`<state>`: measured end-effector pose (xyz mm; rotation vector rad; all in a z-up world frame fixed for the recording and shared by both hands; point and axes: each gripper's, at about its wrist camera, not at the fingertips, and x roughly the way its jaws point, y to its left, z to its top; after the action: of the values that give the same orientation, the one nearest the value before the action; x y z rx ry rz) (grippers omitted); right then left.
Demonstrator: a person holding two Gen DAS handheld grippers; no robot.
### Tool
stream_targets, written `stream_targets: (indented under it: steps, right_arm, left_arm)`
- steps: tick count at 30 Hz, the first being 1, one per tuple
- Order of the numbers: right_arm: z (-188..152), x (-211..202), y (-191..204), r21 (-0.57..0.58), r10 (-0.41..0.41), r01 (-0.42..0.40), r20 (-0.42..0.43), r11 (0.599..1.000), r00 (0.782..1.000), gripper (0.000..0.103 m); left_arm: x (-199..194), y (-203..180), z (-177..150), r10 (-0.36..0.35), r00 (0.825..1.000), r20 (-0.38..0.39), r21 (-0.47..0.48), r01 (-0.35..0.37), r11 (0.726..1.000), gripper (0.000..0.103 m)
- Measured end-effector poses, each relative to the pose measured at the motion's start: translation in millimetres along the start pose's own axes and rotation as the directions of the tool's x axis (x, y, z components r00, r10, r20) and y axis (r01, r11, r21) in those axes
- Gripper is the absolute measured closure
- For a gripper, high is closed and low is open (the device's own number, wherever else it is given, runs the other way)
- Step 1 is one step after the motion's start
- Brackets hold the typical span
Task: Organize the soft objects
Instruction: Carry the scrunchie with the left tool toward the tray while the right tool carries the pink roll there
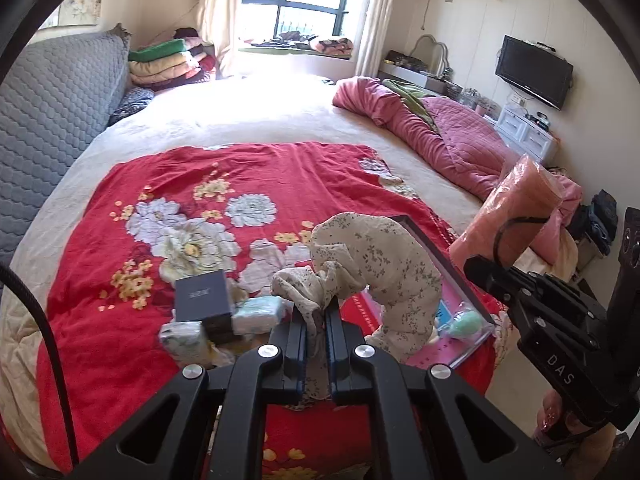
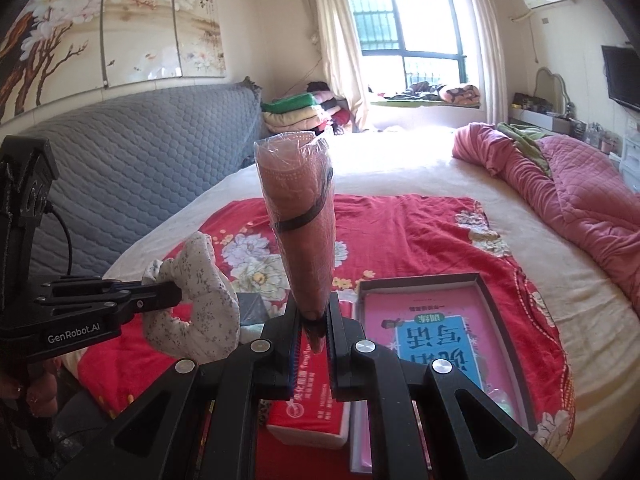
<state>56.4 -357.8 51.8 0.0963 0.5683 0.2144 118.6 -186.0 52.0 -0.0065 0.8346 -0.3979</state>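
Note:
My left gripper is shut on one end of a cream, flower-printed U-shaped cushion, which hangs lifted above the red flowered sheet. My right gripper is shut on the lower end of a pink roll wrapped in clear plastic with a dark band around it; the roll stands upright over the bed. In the right wrist view the left gripper and its cushion are at the left. In the left wrist view the right gripper and its roll are at the right.
Below the grippers on the sheet lie an open box holding a pink book, a red tissue pack, a dark blue box and small tissue packs. A pink quilt is bunched at the right. A grey headboard runs along the left.

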Motion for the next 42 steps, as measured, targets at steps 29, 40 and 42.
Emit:
stream_targets:
  steps: [29,40,42]
  right_arm:
    - [-95,56,-131,0.276,-0.018,0.130,-0.376,0.953,0.927,0.092]
    - [-123,82,-135,0.330,0.025,0.152,-0.476,0.932,0.879,0.089]
    - [-123,84,-135,0.334,0.027,0.153,-0.476,0.930,0.879,0.089]
  left_arm:
    - [168,-96,-9,-0.006,0.957,-0.291,0.143,0.050,0.989,0.095]
    - [198,-94,-18,0.012,0.931,-0.365,0.129,0.038,0.991,0.093]
    - [201,-93,-18,0.012,0.929,-0.370,0.124,0.037,0.992,0.093]
